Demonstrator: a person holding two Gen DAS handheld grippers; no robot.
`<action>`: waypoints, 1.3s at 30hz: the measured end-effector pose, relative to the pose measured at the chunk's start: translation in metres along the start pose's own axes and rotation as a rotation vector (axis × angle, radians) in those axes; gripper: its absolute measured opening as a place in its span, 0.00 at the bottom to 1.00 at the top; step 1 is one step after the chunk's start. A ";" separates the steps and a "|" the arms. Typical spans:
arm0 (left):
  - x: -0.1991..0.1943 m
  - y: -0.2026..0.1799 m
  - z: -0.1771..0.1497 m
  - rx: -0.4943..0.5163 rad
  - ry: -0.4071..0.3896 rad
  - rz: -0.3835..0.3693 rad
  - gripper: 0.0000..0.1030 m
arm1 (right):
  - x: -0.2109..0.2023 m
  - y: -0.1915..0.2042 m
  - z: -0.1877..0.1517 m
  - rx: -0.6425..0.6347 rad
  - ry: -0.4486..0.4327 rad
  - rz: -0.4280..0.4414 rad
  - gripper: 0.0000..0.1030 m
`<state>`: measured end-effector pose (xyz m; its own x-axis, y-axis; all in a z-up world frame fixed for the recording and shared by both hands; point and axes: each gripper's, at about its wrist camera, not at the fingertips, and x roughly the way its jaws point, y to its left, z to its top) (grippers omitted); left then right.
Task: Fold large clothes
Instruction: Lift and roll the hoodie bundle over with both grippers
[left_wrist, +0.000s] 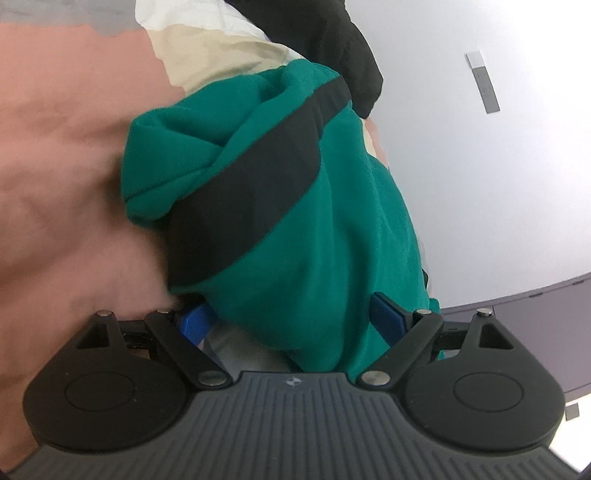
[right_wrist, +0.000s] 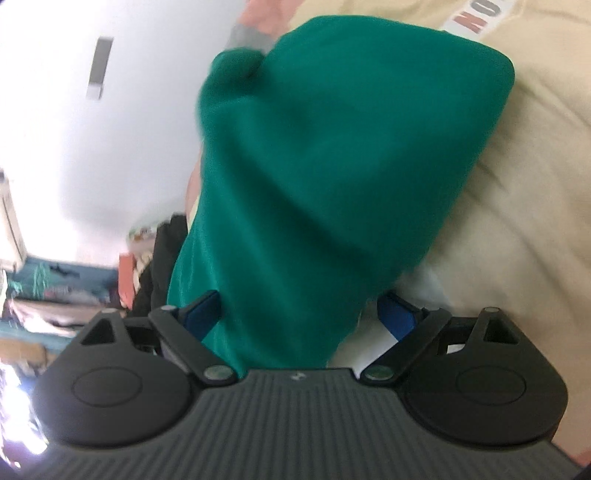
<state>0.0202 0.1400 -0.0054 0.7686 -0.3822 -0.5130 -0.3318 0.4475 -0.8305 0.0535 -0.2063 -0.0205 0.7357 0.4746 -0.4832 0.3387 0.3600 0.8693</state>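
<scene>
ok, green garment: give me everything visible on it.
The green garment looks like thick, soft fleece, teal green with a broad black band running diagonally across it. It is bunched and creased, not flat. In both wrist views it fills the gap between wide-spread blue fingers; contact with the pads is unclear. It lies over cream fabric, beside pink cloth.

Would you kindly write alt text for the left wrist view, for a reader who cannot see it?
A bunched green garment with a black stripe fills the middle, its near end lying between the wide-open blue fingers of the left gripper. It rests on pink fabric, with cream cloth behind.
</scene>
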 end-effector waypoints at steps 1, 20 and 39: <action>0.002 0.000 0.003 -0.001 -0.001 -0.001 0.88 | 0.002 0.000 0.002 0.011 -0.010 0.007 0.90; -0.005 0.019 0.014 -0.125 -0.153 -0.033 0.66 | 0.016 0.003 0.010 -0.074 -0.046 0.039 0.80; -0.104 -0.024 -0.017 0.158 -0.246 0.008 0.23 | -0.068 0.068 -0.029 -0.411 -0.063 0.105 0.28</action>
<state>-0.0612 0.1555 0.0649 0.8820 -0.1795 -0.4357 -0.2640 0.5778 -0.7723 0.0101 -0.1905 0.0684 0.7923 0.4804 -0.3762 0.0076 0.6087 0.7934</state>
